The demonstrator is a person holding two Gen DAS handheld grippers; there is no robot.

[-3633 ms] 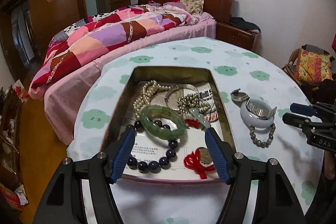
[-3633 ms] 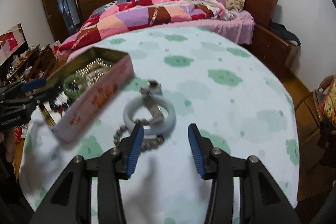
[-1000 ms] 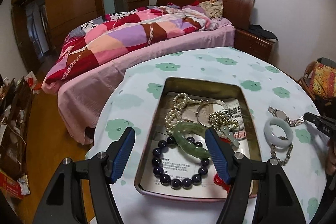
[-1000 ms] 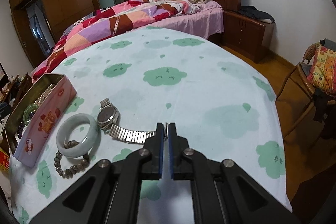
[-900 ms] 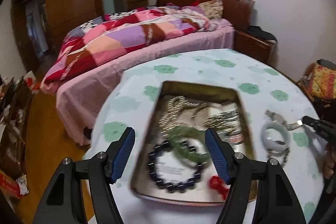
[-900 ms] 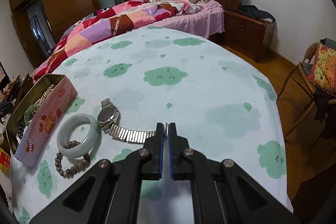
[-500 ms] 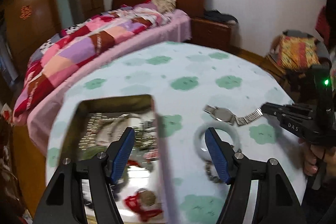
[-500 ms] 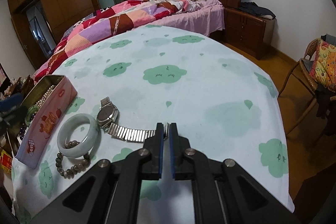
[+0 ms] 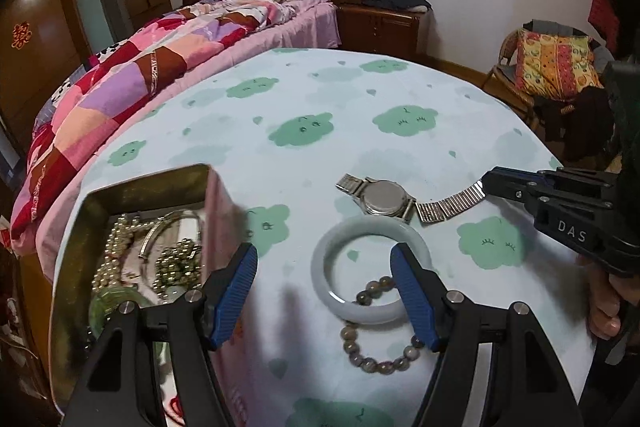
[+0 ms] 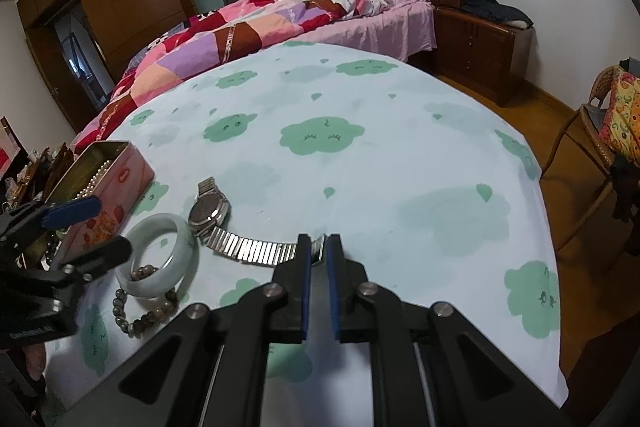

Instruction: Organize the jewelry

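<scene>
A silver watch (image 9: 384, 195) (image 10: 209, 209) lies flat on the cloud-print tablecloth (image 9: 304, 115). My right gripper (image 10: 318, 251) (image 9: 486, 183) is shut on the end of its metal band (image 10: 256, 250). A pale jade bangle (image 9: 370, 269) (image 10: 160, 255) lies next to the watch, over a grey bead bracelet (image 9: 380, 359) (image 10: 140, 321). My left gripper (image 9: 324, 271) (image 10: 90, 227) is open, its right finger over the bangle, its left by the tin (image 9: 148, 183). The pink tin (image 10: 116, 183) holds pearls, beads, a silver bangle and a green bangle.
The round table's edge curves close on the right (image 10: 548, 267). A bed (image 9: 168, 39) stands behind the table, a nightstand (image 10: 480, 47) beside it, and a wicker chair with a cushion (image 9: 556, 67) on the right.
My left gripper has swung right, from over the tin to over the jade bangle, still open. My right gripper stays shut on the watch band, with its jaws slightly parted.
</scene>
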